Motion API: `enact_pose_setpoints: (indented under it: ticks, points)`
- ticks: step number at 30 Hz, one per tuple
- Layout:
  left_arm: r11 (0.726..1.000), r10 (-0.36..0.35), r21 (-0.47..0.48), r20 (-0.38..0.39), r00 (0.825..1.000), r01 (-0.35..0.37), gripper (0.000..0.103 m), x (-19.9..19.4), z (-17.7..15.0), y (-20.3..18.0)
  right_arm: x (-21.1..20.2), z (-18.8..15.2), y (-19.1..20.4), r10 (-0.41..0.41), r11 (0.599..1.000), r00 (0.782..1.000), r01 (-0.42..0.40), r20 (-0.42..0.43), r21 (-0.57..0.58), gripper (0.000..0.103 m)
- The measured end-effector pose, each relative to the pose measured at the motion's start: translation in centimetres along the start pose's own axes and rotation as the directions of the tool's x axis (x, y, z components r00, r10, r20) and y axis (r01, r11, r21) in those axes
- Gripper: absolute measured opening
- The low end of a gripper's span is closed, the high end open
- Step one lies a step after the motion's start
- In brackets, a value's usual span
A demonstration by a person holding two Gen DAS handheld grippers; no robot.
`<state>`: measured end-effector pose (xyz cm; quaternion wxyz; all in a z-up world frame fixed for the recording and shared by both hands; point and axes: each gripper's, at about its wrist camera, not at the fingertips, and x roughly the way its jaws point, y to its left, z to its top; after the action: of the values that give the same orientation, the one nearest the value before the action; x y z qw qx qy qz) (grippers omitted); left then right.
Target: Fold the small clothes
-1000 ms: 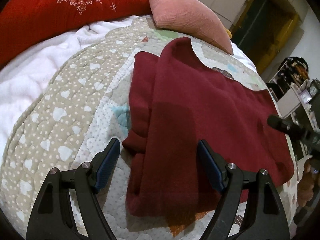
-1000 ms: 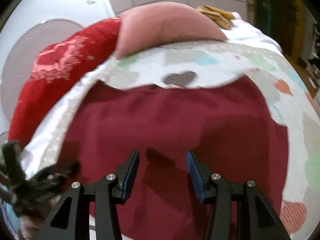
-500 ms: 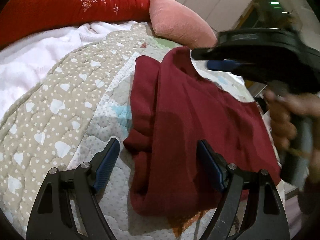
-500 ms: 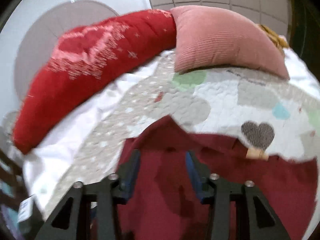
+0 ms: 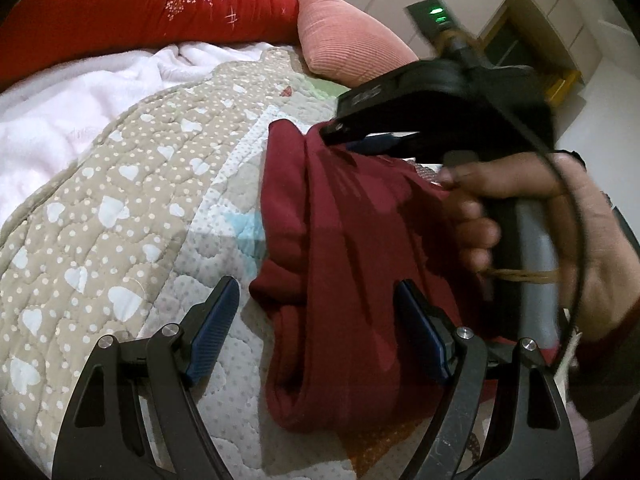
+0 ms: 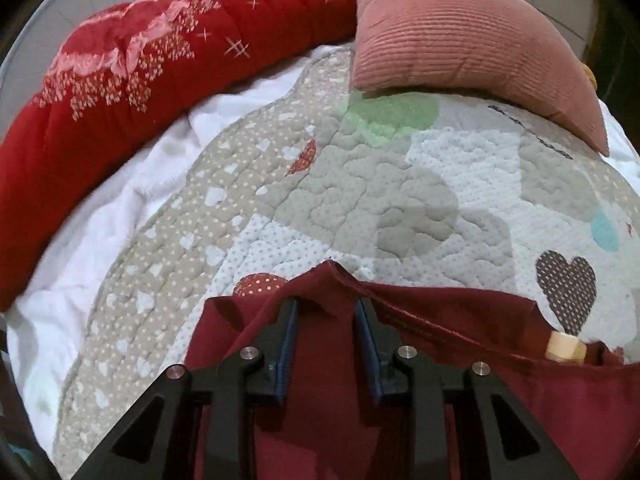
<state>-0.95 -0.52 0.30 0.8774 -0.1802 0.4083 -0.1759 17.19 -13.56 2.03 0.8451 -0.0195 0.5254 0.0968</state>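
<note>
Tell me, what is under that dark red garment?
The dark red garment lies on a patchwork quilt with hearts and dots. Whatever sits directly beneath its middle is covered by the cloth.

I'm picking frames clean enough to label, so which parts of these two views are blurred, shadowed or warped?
Left wrist view: the hand holding the right gripper is motion-smeared, shadow falls across the maroon garment, and the quilt stays sharp. Right wrist view: mostly sharp, though fisheye bends the red bolster and pink cushion, with dark corners.
</note>
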Motion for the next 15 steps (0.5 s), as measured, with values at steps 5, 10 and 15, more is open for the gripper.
enact_pose_setpoints:
  ticks: [5, 10, 15]
  points:
    - [1.0, 0.005, 0.005, 0.001, 1.0, -0.005, 0.081, 0.2, 0.1, -0.1, -3.3, -1.4, 0.0, 0.059, 0.998, 0.998, -0.059, 0.023, 0.032, 0.041]
    - [1.0, 0.009, 0.008, 0.002, 1.0, -0.009, 0.081, 0.5, 0.2, -0.2, -4.6, -2.8, 1.1, 0.081, 0.997, 0.997, -0.081, -0.002, 0.003, 0.047]
    - [1.0, 0.008, 0.007, 0.002, 1.0, -0.008, 0.081, 0.6, 0.3, -0.1, -4.5, -2.9, 2.8, 0.07, 0.996, 0.997, -0.071, -0.026, -0.054, 0.054]
